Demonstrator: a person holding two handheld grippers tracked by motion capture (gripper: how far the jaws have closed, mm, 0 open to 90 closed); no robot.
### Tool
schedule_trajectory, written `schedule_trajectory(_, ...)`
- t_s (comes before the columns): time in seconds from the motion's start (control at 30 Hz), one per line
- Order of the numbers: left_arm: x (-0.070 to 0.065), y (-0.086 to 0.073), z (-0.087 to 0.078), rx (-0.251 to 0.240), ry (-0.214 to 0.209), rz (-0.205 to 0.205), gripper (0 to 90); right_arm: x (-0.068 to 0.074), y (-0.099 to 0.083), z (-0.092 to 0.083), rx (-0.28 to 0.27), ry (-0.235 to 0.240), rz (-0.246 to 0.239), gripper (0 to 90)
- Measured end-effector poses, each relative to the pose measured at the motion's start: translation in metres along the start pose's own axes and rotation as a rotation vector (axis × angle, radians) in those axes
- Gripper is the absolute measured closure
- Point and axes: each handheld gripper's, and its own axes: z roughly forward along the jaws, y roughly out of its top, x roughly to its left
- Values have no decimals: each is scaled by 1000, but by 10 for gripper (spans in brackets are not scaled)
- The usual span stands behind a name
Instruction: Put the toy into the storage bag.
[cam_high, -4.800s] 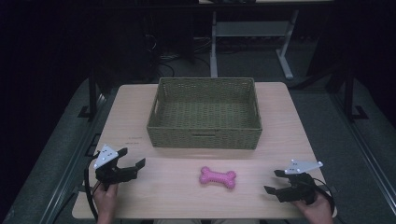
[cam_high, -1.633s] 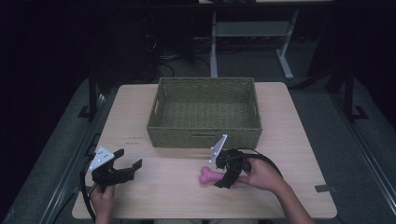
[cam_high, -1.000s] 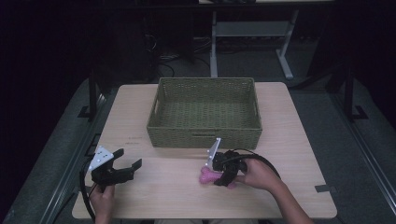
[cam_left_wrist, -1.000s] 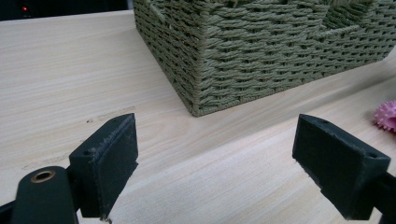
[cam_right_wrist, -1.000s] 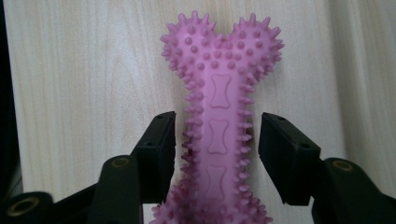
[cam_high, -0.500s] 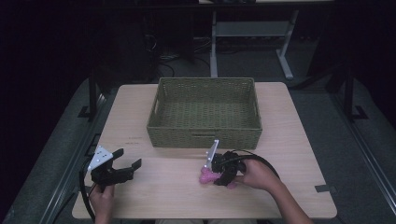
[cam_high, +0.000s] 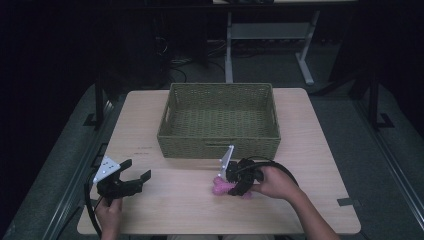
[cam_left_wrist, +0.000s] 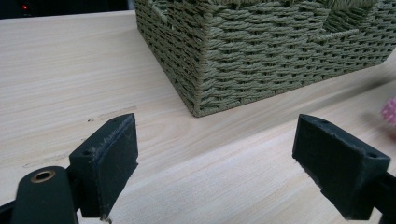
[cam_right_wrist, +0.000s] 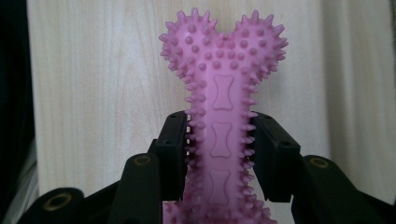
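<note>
A pink spiky bone toy (cam_high: 220, 187) lies on the wooden table (cam_high: 175, 210) just in front of the woven basket (cam_high: 220, 119). My right gripper (cam_high: 234, 184) is shut on the bone toy (cam_right_wrist: 223, 116), its two jaws pressed against the shaft from both sides, with one knobbed end sticking out beyond them. My left gripper (cam_high: 136, 182) rests near the table's front left, open, nothing between its fingers (cam_left_wrist: 109, 158). The left gripper view shows a corner of the basket (cam_left_wrist: 261, 46) ahead and a bit of the pink toy (cam_left_wrist: 389, 111) at the right edge.
The olive basket holds nothing and stands at the table's middle back. Bare tabletop (cam_high: 320, 150) lies to the right of it and between the two grippers. A black cable (cam_high: 280, 167) loops from the right gripper. A desk frame (cam_high: 270, 35) stands on the dark floor behind.
The right hand came across from the table's front right to the bone and its jaws closed on the shaft. In the last second little moved. The left gripper stayed in place.
</note>
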Motion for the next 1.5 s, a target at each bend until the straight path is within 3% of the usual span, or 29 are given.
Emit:
schedule_trajectory(0.6, 0, 0, 0, 2, -2, 4, 137, -26, 5, -46, -94, 51, 32, 578)
schedule_trajectory(1.5, 0, 0, 1, 5, -2, 7, 137, -59, 16, -103, -137, 26, 45, 578)
